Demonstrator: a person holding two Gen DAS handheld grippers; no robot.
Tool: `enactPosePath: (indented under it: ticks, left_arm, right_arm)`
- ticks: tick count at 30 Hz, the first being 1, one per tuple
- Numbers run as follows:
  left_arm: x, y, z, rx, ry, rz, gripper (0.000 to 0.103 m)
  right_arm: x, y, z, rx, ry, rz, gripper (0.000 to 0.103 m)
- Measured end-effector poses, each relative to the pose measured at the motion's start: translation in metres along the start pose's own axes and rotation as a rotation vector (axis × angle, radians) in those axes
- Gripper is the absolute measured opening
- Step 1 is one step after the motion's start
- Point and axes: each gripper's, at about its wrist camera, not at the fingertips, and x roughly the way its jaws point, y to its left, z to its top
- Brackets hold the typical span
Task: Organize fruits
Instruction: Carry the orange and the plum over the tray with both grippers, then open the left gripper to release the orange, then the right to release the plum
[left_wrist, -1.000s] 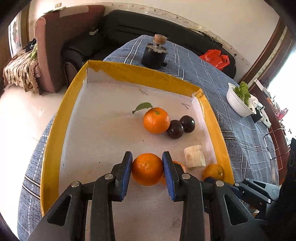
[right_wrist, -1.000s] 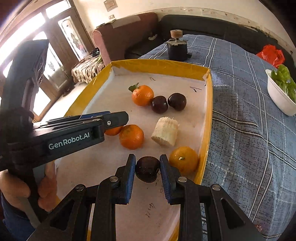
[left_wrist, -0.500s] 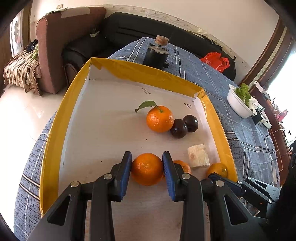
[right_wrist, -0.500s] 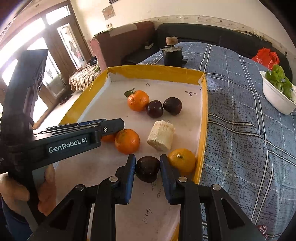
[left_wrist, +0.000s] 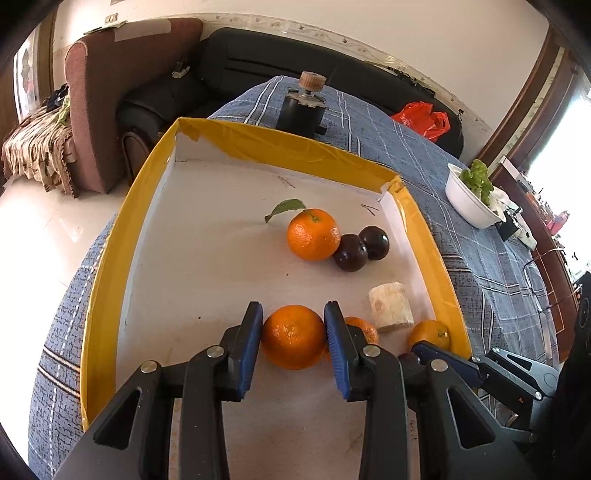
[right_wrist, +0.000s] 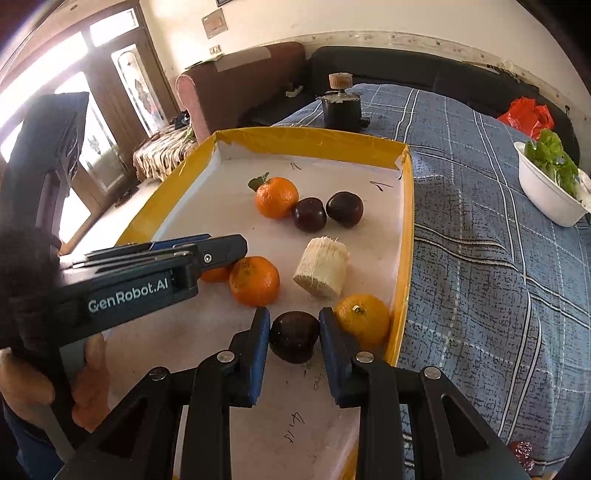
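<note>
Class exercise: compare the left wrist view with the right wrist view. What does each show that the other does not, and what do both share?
Only the left wrist view shows the left gripper from behind, shut on an orange, and the leaf of the far orange spread out in full.

Only the right wrist view shows the right gripper shut on a dark plum, a hand holding the left tool, and a bright doorway.

Both show the yellow-rimmed tray, two dark plums side by side, the pale cut piece, the white bowl of greens and the checked blue cloth.
</note>
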Motion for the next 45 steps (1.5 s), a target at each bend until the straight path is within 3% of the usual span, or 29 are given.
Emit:
enactPosePath:
  ticks: [6, 8, 10, 19, 26, 45]
  left_arm:
    - [0.0, 0.0, 0.0, -0.003, 0.0, -0.007, 0.035]
    - [-0.003, -0.001, 0.0, -0.002, -0.013, -0.014, 0.048]
    - [-0.005, -0.003, 0.001, 0.003, -0.027, -0.011, 0.052]
    - [-0.011, -0.006, 0.001, 0.017, -0.063, -0.013, 0.057]
    - [-0.021, -0.007, 0.002, 0.025, -0.116, -0.033, 0.067]
    - [-0.02, -0.008, -0.006, 0.023, -0.074, -0.049, 0.067]
  right_arm:
    - [-0.001, 0.0, 0.0, -0.003, 0.0, 0.001, 0.031]
    - [-0.001, 0.001, 0.0, -0.015, 0.0, -0.007, 0.032]
    - [0.0, 0.002, 0.0, -0.025, -0.001, -0.01, 0.033]
    - [0.003, 0.016, -0.006, -0.114, -0.01, -0.073, 0.039]
    - [-0.003, 0.013, -0.007, -0.091, -0.024, -0.029, 0.046]
    - [-0.001, 0.028, -0.02, -0.151, 0.002, -0.106, 0.051]
